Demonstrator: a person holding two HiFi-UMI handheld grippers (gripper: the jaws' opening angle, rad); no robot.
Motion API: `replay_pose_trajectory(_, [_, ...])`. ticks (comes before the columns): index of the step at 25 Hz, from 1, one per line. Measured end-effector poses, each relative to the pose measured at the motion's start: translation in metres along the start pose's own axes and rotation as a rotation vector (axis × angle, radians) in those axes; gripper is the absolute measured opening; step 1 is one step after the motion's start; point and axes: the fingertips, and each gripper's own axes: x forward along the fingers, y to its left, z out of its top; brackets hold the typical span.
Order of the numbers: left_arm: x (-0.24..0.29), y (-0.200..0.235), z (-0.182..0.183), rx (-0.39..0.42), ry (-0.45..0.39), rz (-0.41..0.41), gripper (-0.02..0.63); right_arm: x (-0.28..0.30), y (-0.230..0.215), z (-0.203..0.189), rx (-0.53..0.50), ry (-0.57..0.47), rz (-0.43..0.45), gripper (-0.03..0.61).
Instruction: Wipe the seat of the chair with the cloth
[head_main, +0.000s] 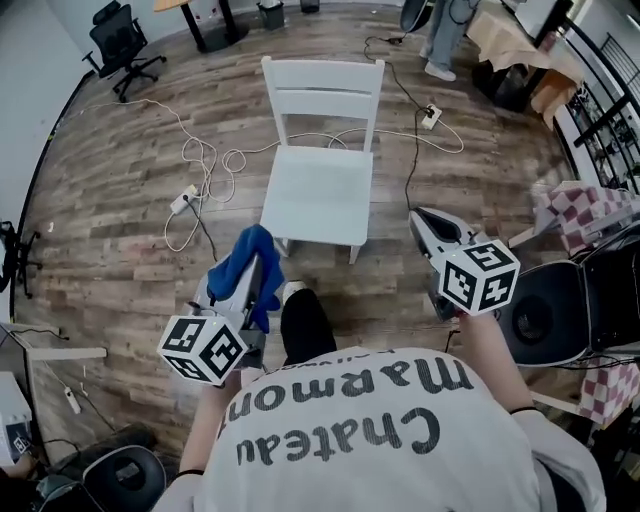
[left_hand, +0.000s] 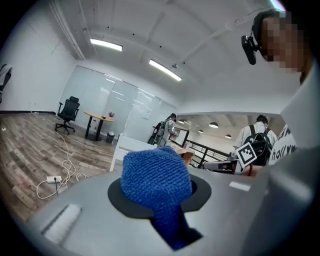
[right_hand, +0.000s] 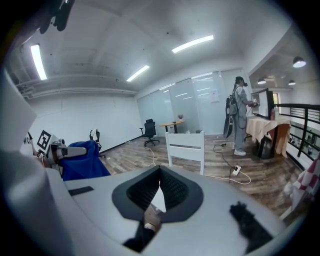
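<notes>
A person faces a white wooden chair (head_main: 318, 190) on a plank floor (head_main: 110, 230), the left tool (head_main: 262, 268) clenched on a blue knitted cloth (head_main: 243, 252) (held near the seat's front left corner, not touching it). The right tool (head_main: 420, 220), beside the front right corner, appears pinched together, grasping nothing. White cables (head_main: 205, 160) trail alongside.

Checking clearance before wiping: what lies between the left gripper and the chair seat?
Nothing stands there: the head view shows only bare wood floor between the left gripper, shut on the blue cloth, and the seat.
</notes>
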Motion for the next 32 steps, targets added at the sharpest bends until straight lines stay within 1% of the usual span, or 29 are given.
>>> replay_pose_trajectory(2, [0.025, 0.017, 0.018, -0.004, 0.008, -0.037, 0.089, 0.015, -0.009, 0.013, 0.016, -0.007, -0.038, 0.014])
replay_pose_trajectory(6, [0.068, 0.049, 0.063, 0.041, 0.018, -0.110, 0.091, 0.054, -0.022, 0.046, 0.047, -0.026, -0.102, 0.014])
replay_pose_trajectory(9, [0.098, 0.083, 0.086, 0.063, 0.042, -0.140, 0.091, 0.086, -0.025, 0.069, 0.065, -0.057, -0.138, 0.014])
replay_pose_trajectory(12, [0.127, 0.106, 0.110, 0.080, 0.049, -0.185, 0.091, 0.110, -0.029, 0.086, 0.083, -0.083, -0.182, 0.014])
replay_pose_trajectory(15, [0.154, 0.124, 0.127, 0.109, 0.059, -0.237, 0.091, 0.131, -0.037, 0.099, 0.106, -0.114, -0.226, 0.014])
replay_pose_trajectory(17, [0.174, 0.137, 0.131, 0.114, 0.074, -0.270, 0.091, 0.144, -0.041, 0.101, 0.113, -0.122, -0.255, 0.014])
replay_pose_trajectory(20, [0.203, 0.150, 0.125, 0.098, 0.109, -0.322, 0.091, 0.158, -0.048, 0.090, 0.136, -0.109, -0.310, 0.014])
replay_pose_trajectory(22, [0.220, 0.156, 0.114, 0.091, 0.128, -0.361, 0.091, 0.161, -0.052, 0.070, 0.156, -0.090, -0.339, 0.014])
replay_pose_trajectory(24, [0.240, 0.161, 0.102, 0.107, 0.154, -0.380, 0.091, 0.163, -0.059, 0.051, 0.175, -0.096, -0.350, 0.014])
replay_pose_trajectory(26, [0.264, 0.166, 0.091, 0.123, 0.200, -0.381, 0.091, 0.169, -0.069, 0.045, 0.206, -0.129, -0.339, 0.014])
replay_pose_trajectory(29, [0.294, 0.176, 0.063, 0.129, 0.263, -0.374, 0.091, 0.191, -0.074, 0.042, 0.225, -0.162, -0.292, 0.014])
replay_pose_trajectory(32, [0.317, 0.190, 0.024, 0.110, 0.281, -0.339, 0.091, 0.221, -0.077, 0.014, 0.195, -0.104, -0.254, 0.014])
